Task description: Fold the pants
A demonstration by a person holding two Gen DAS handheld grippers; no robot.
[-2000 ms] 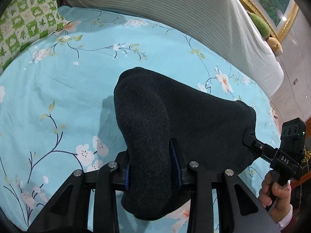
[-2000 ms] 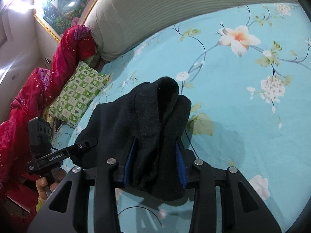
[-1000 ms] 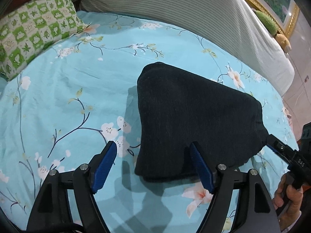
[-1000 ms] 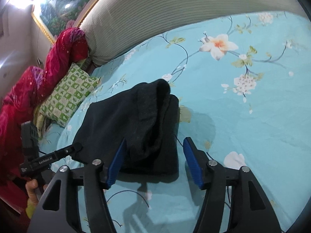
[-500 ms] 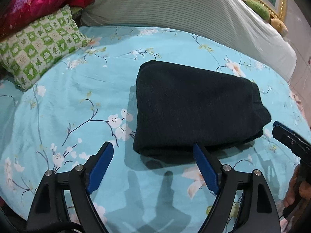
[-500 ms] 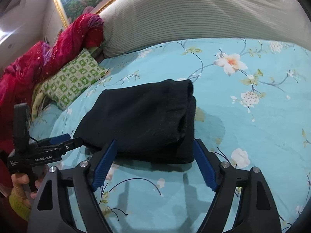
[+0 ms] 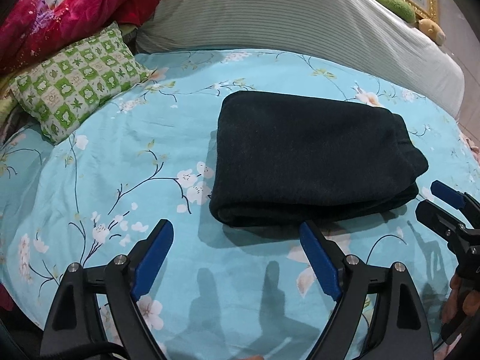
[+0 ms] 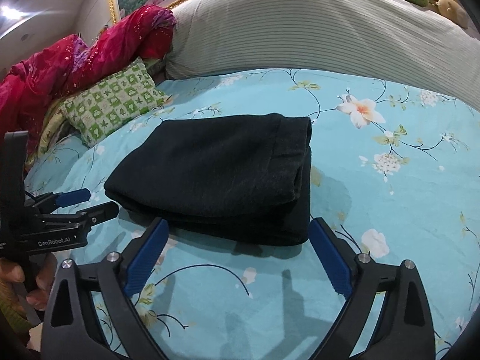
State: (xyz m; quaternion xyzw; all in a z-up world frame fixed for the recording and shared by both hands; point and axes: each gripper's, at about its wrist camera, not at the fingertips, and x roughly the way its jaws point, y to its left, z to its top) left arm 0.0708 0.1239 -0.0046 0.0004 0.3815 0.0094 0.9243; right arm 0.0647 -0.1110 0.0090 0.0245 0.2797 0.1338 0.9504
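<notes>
Both tools (image 7: 235, 231) (image 8: 237, 229) newly wide, off the folded pants (image 7: 309, 159).

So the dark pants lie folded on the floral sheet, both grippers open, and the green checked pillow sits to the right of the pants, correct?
Not quite. The green checked pillow sits left of the folded pants, as both wrist views show. The pants do lie on the floral sheet, with the left gripper and right gripper open.

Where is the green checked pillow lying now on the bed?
In the left wrist view the green checked pillow lies at the upper left on the light blue floral bedsheet, just below the crumpled red cloth and left of the folded black pants.
</notes>
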